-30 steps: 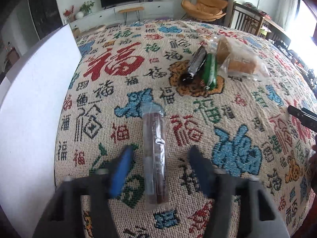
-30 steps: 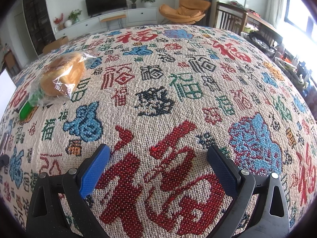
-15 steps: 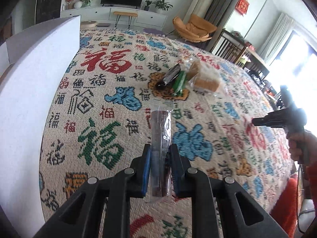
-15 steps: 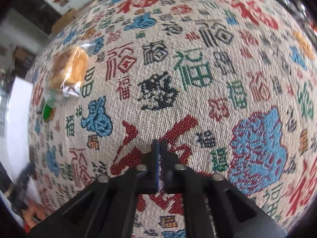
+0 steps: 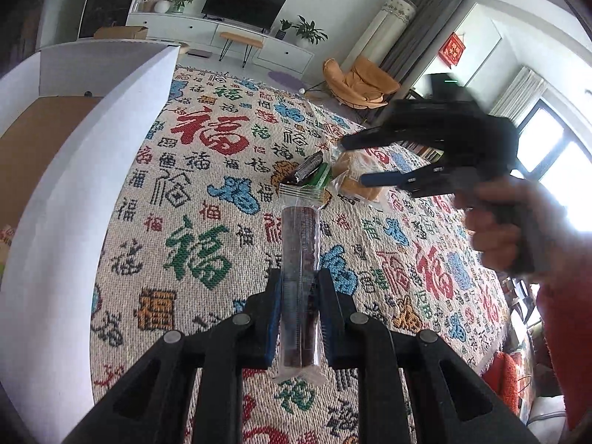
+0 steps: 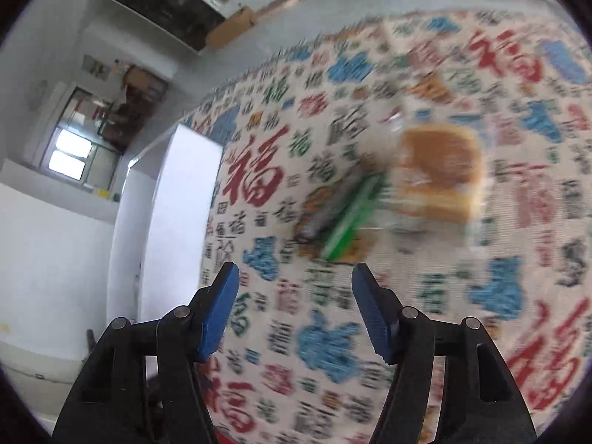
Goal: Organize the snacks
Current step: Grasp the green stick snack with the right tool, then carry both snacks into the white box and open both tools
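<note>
My left gripper (image 5: 298,277) is shut on a long brown snack bar in clear wrap (image 5: 299,255) and holds it above the patterned cloth (image 5: 207,255). My right gripper (image 6: 294,275) is open and empty, in the air over the cloth; it also shows in the left wrist view (image 5: 351,162), near the snack pile. The pile holds a bagged bread (image 6: 440,170) (image 5: 360,181), a green pack (image 6: 351,218) (image 5: 321,177) and a dark pack (image 5: 305,168) lying side by side. The right wrist view is blurred.
A white box with a brown floor (image 5: 96,140) stands along the left of the cloth; its wall also shows in the right wrist view (image 6: 177,214). A TV cabinet (image 5: 222,33) and an orange chair (image 5: 357,81) stand beyond the table.
My left gripper closed on the snack bar and lifted it off the cloth. My right gripper shut briefly, then opened again and swung left toward the snack pile.
</note>
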`<state>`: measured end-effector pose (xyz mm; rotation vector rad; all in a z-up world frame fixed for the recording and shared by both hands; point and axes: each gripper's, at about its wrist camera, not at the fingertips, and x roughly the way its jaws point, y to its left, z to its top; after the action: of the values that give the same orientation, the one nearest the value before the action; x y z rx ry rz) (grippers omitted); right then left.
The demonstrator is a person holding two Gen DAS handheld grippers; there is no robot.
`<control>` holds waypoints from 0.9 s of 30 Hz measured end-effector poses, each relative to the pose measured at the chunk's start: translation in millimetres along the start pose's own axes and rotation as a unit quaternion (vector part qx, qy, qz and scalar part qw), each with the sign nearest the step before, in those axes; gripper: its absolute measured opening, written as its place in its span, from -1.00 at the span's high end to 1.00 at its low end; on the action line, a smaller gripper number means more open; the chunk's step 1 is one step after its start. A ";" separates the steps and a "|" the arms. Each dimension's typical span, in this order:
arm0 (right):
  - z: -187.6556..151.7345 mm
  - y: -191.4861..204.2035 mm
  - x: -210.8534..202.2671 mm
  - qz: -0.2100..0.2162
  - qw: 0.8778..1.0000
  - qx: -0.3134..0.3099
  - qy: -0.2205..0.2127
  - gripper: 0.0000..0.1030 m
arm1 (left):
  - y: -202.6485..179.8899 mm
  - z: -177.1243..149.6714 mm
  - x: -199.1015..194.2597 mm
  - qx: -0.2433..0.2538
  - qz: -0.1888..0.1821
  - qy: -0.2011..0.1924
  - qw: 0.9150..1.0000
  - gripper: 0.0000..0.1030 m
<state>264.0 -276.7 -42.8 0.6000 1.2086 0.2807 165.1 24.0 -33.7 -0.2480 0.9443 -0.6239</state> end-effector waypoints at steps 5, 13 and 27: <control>14.9 5.1 70.4 -0.125 0.992 0.016 0.026 -0.23 | 1.9 -12.7 -11.6 0.012 0.004 -0.004 1.000 0.65; -31.4 -22.8 71.5 -0.121 0.991 -0.014 0.051 0.59 | 7.8 -22.2 -24.1 0.002 -0.015 -0.007 1.000 0.65; -82.6 9.2 79.8 -0.239 0.943 -0.210 0.095 0.53 | 7.0 -17.0 -74.8 -0.027 -0.039 -0.038 0.998 0.65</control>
<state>215.5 -205.2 -119.1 -0.0999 1.3874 0.1761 121.9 75.5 4.0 -0.3560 0.8831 -0.6567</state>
